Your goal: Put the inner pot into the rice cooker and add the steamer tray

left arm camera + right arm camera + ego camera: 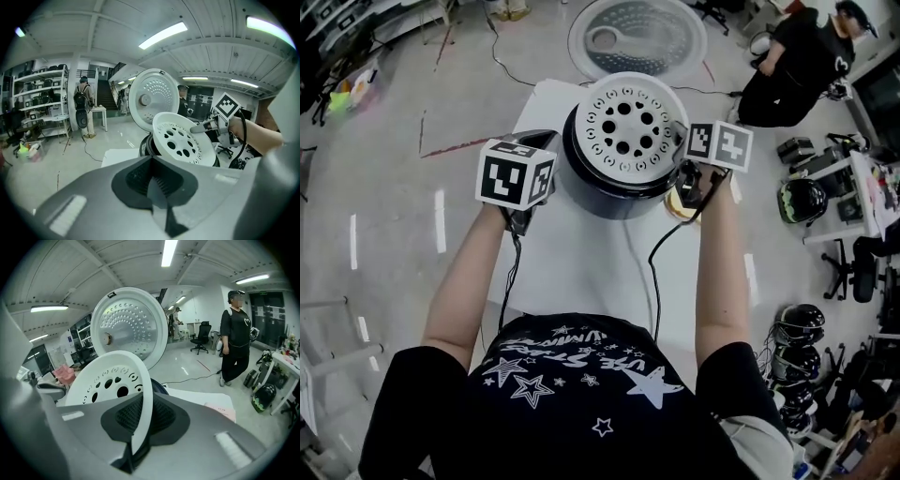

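Right gripper point(139, 427) pinches the round, white, holed tray's point(624, 126) right rim over the cooker point(609, 199), face up; left gripper's point(157, 187) jaws are closed, empty.

This is a robotics lab or workshop set in an open industrial hall. The floor point(384, 187) is bare polished concrete, marked with strips of red tape point(455, 147) and crossed by loose cables point(89, 149). Long strip lights point(161, 36) run under an exposed, beamed ceiling. At the far left, open metal shelves point(40, 89) carry boxes and gear, with a staircase point(104, 93) beyond them. At the right, helmets point(802, 200) lie on the floor among office chairs point(853, 267) and a cluttered desk point(865, 192). A person in black point(236, 333) stands on the open floor, and another wears a backpack point(80, 98). The white surface point(581, 262) stands alone in the open floor.
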{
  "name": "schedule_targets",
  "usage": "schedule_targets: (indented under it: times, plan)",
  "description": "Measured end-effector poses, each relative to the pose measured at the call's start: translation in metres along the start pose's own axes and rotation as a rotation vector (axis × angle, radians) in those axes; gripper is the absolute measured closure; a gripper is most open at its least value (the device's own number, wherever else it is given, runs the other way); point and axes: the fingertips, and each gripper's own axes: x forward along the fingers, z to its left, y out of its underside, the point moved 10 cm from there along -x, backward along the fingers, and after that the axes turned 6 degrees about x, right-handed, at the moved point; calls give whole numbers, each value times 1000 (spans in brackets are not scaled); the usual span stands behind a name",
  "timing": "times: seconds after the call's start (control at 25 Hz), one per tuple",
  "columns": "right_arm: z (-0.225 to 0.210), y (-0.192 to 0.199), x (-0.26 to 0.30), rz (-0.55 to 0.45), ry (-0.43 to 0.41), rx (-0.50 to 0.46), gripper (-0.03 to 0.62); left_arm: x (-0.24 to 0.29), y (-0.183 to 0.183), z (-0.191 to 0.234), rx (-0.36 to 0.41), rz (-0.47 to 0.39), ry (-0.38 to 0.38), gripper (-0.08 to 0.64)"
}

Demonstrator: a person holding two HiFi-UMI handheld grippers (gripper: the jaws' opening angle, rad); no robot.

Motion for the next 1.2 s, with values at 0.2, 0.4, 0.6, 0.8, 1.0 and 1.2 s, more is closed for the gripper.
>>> schedule_targets:
  times: [0.2,0.4,0.6,0.8,1.0,1.2]
  plan:
    - [0,1,13,33,-1,-16,541,9,1,5,-8,28,-2,560]
    - [4,4,18,47,42,-45,531,11,6,9,-18,42,2,560]
    - [8,8,19,39,110,-121,494,12,6,6,-14,40,14,560]
    - [15,13,10,13,123,-145,365,3,8,3,-2,34,27,560]
    - [22,17,-13,-34,162,-148,331,-11,14,2,1,22,42,560]
    - [40,23,-36,-78,182,-143,334,-26,16,4,17,-2,68,560]
